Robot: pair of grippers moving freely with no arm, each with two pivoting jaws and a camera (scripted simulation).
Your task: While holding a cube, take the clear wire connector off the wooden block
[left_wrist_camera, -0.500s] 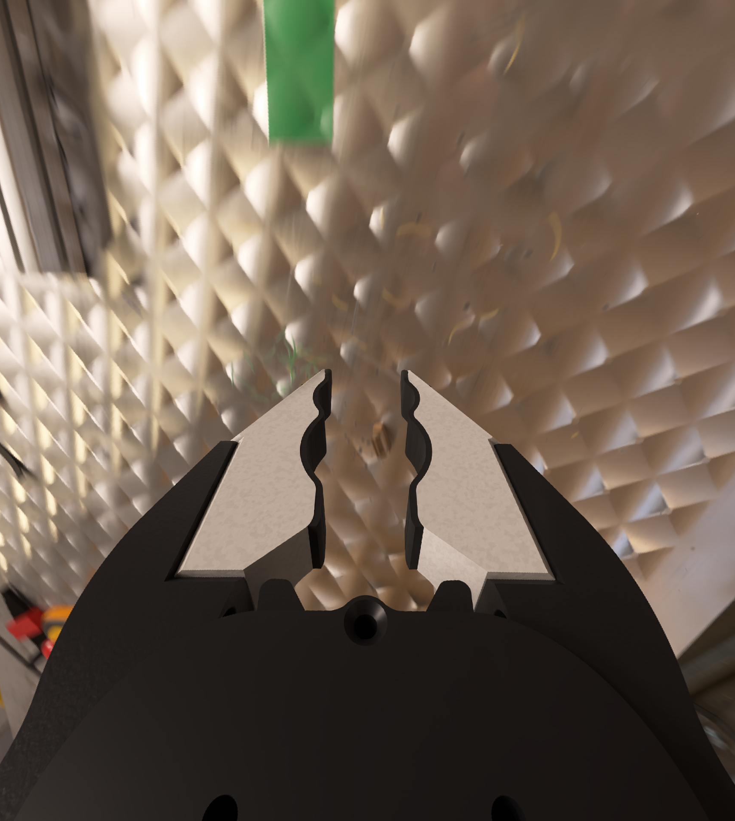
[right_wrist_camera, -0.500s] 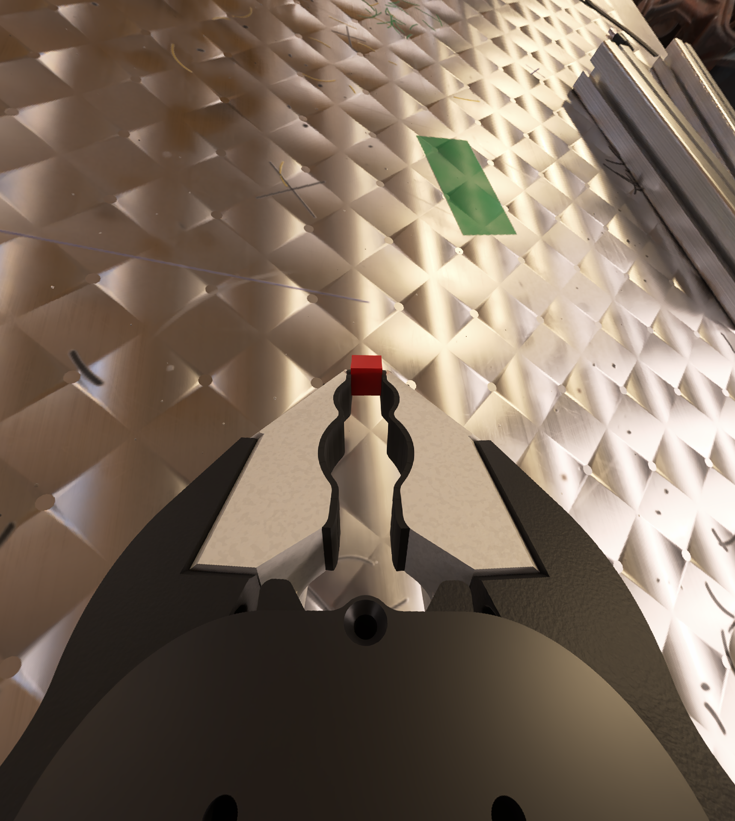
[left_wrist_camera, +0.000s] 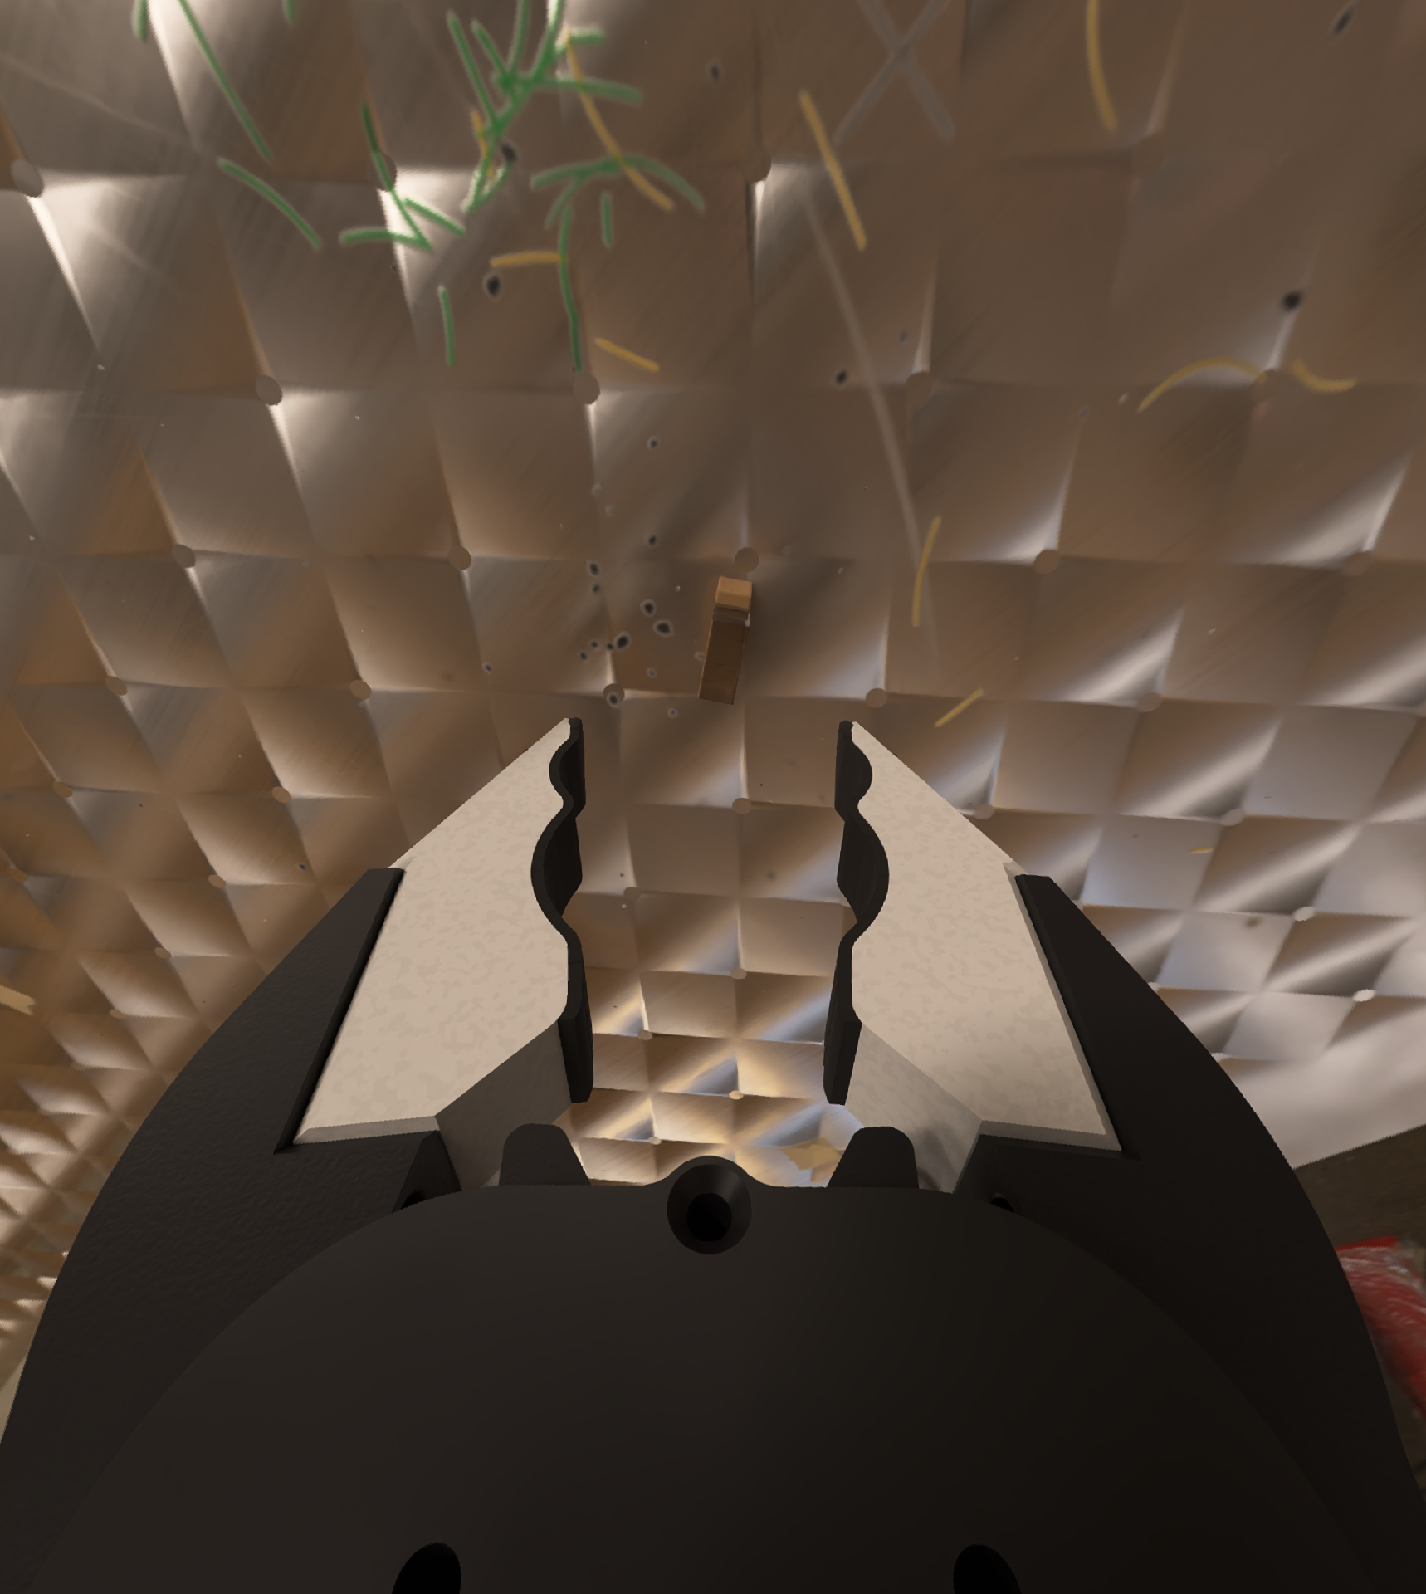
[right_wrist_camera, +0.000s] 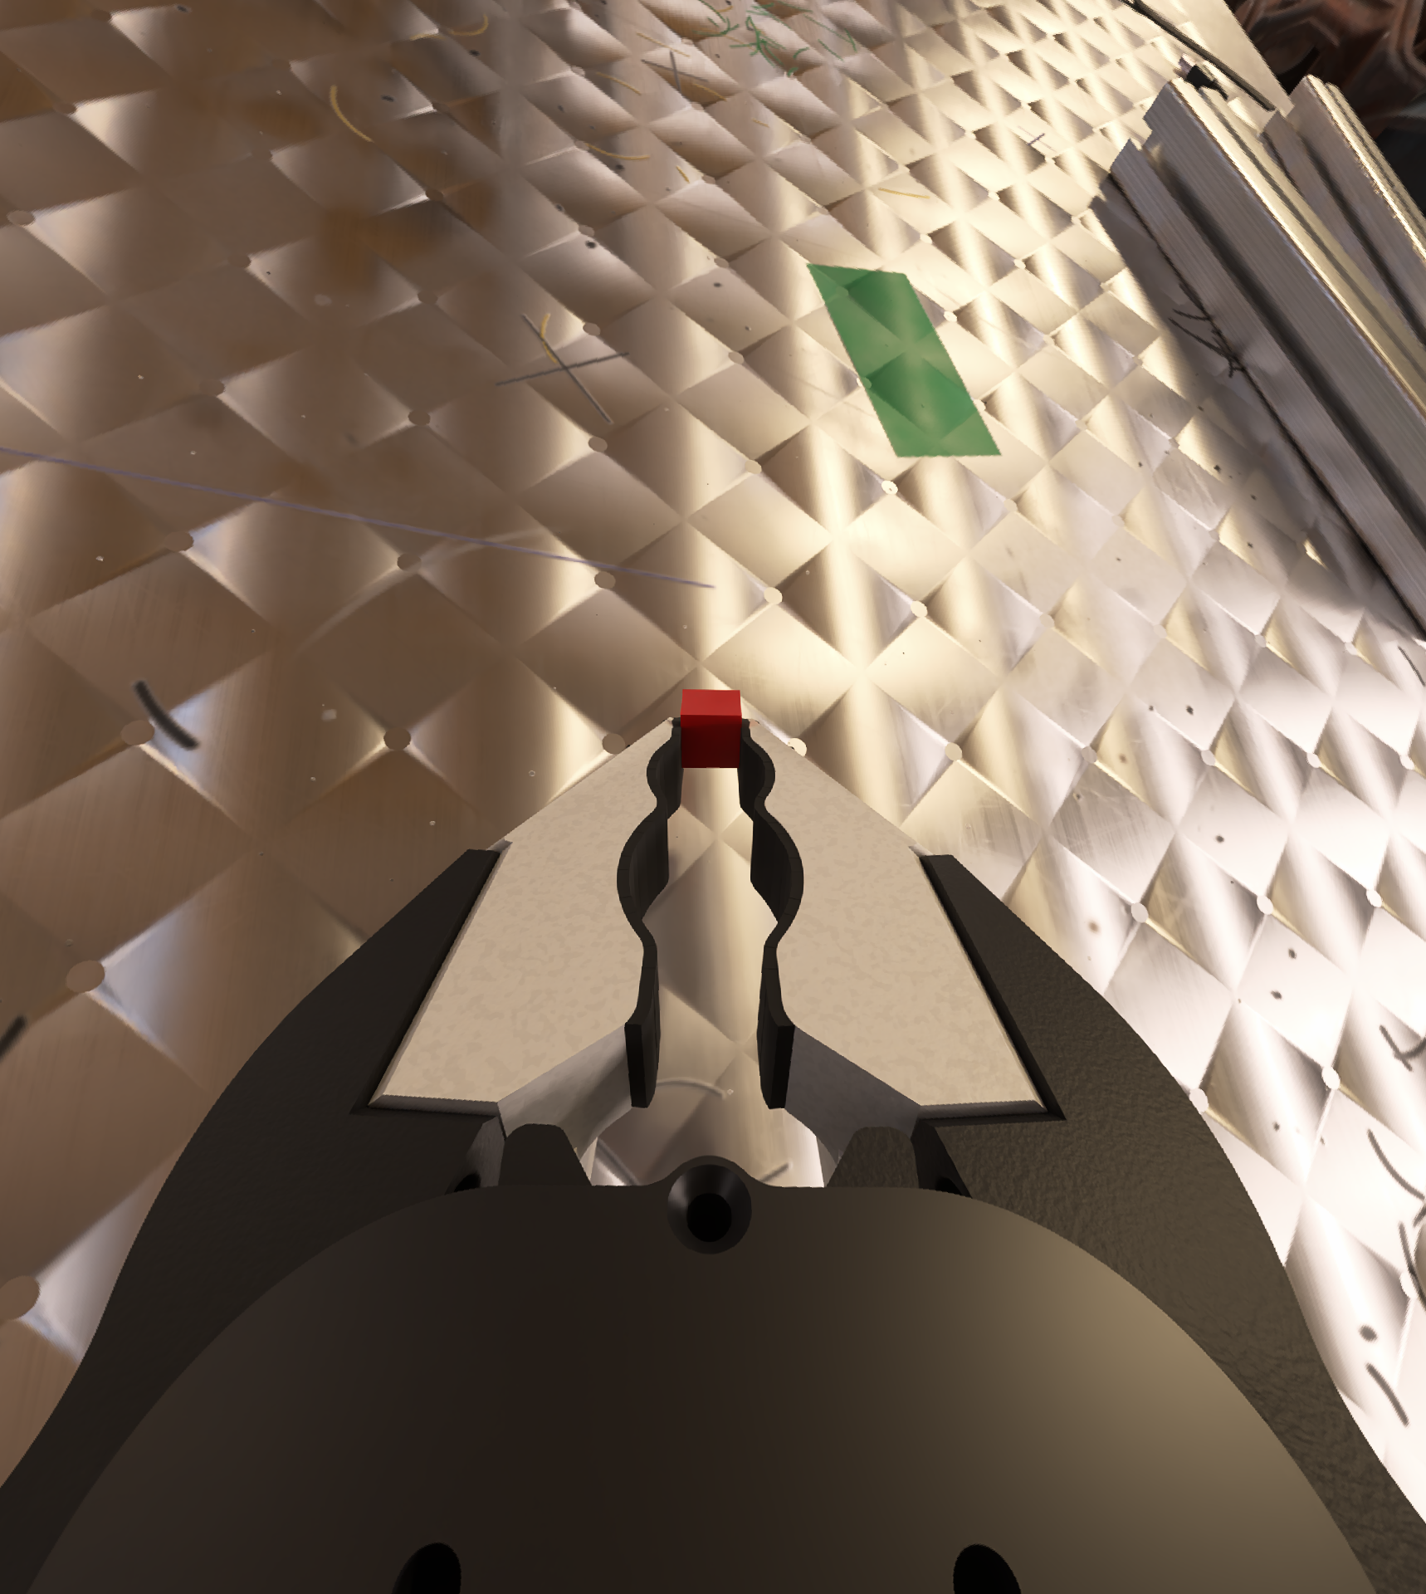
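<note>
Risk on the left: jaws of left gripper point(left_wrist_camera: 708, 733) spread wide and empty, aimed at the block point(left_wrist_camera: 722, 653) just ahead, slightly right of centre line. Connector hard to make out against the block, too clear and small to separate; easy to close on wood instead, or knock the block across the slick metal table point(left_wrist_camera: 1210, 776). Off-centre approach could clip it with the right finger. Tilted down and forward, low over the table, tips short of the block.

Risk on the right: right gripper point(right_wrist_camera: 709, 733) pinching the cube point(right_wrist_camera: 709, 729) at the very fingertips only; any jolt or slackening could drop it. Hovering angled over the table, green patch point(right_wrist_camera: 904, 362) far right.
</note>
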